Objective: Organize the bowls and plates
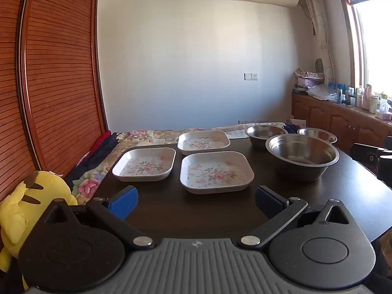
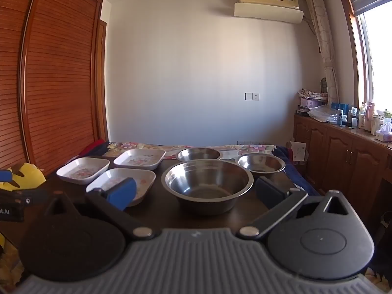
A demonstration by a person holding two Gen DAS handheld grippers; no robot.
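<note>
Left tool (image 1: 196,202) spread wide, nothing between its pads, hovering just short of the three floral plates (image 1: 216,171) on the dark tabletop (image 1: 355,196). Right tool (image 2: 196,193) spread too, facing the big steel bowl (image 2: 208,183); two smaller bowls (image 2: 261,164) sit behind it.

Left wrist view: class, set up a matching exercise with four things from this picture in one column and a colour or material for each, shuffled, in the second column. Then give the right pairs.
Things:
1. Big bowl
2. Near plate
3. Soft toy
4. Table

Descriptions:
A. Yellow
B. White with a flower print
C. Dark brown
D. Shiny metal

Pairs: 1-D, 2-B, 3-A, 4-C
</note>
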